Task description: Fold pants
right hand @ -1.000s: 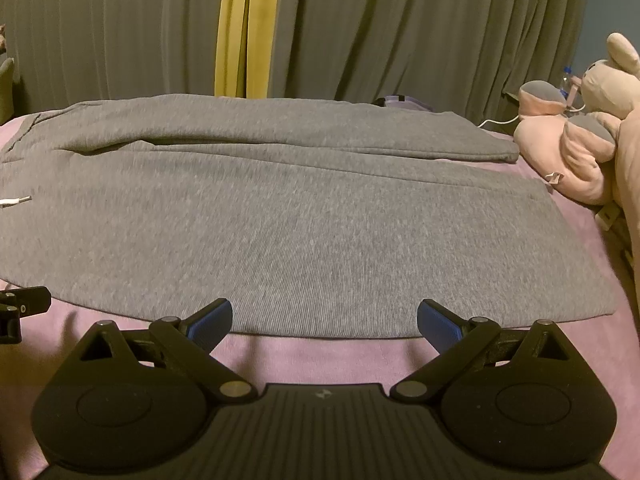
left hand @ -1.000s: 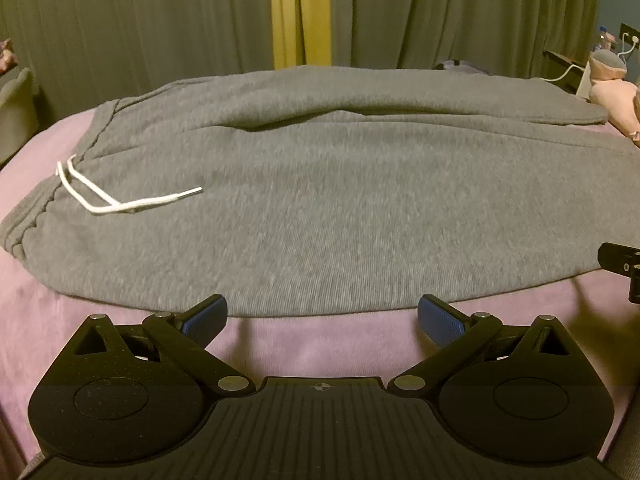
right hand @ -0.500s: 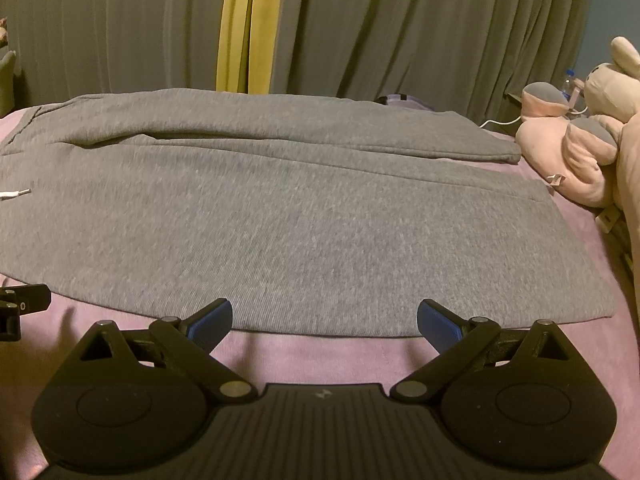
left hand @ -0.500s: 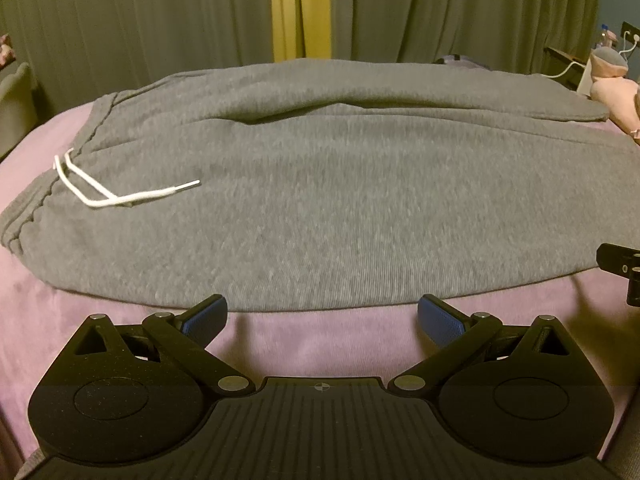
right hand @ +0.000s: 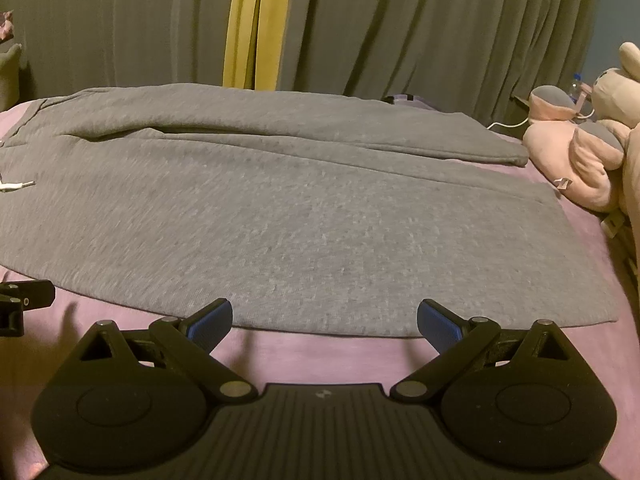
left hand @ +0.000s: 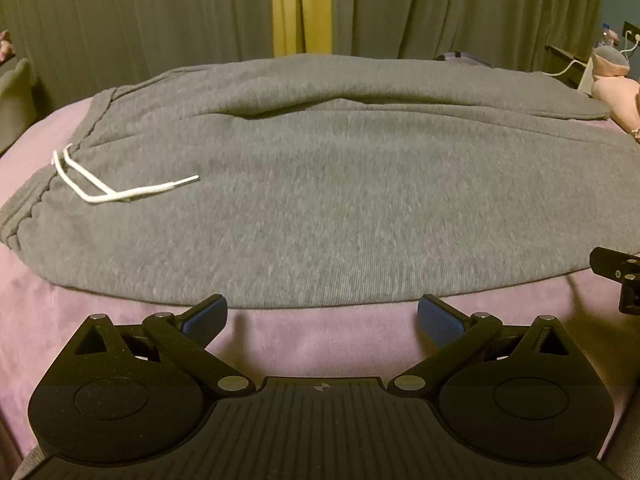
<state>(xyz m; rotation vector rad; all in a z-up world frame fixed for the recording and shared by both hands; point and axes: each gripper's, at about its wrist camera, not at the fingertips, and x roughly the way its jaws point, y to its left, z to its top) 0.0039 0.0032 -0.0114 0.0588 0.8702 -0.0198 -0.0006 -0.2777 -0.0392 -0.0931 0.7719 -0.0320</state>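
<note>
A: Pants position?

B: Grey sweatpants [left hand: 340, 208] lie flat across a pink bedcover [left hand: 312, 344], waistband left, legs running right. Ribbed knit fleece, soft nap. Elastic waistband [left hand: 24, 216] is gathered. White flat drawstring [left hand: 116, 188] lies loose on the front, its tip stiffened.

A: Legs?

B: Two legs side by side, a shallow fold shadow between them. Far leg's hem [right hand: 508, 158] is straight-cut, ends short of the near leg's hem [right hand: 580, 264].

A: Left gripper?

B: Left gripper [left hand: 322, 314] has its jaws spread wide, nothing between them. Blue textured pads [left hand: 204, 320] sit just at the near edge of the pants, over bare bedcover. Black matte linkages.

A: Right?

B: Same. Right gripper [right hand: 324, 318] is spread wide, empty, pads [right hand: 440, 322] at the near edge, further toward the hems.

A: Surroundings?

B: Pleated olive curtain [right hand: 420, 28] on the far side with a yellow strip [right hand: 254, 24]. Pink and grey plush toys [right hand: 576, 152] right of the hems, on the bed.
</note>
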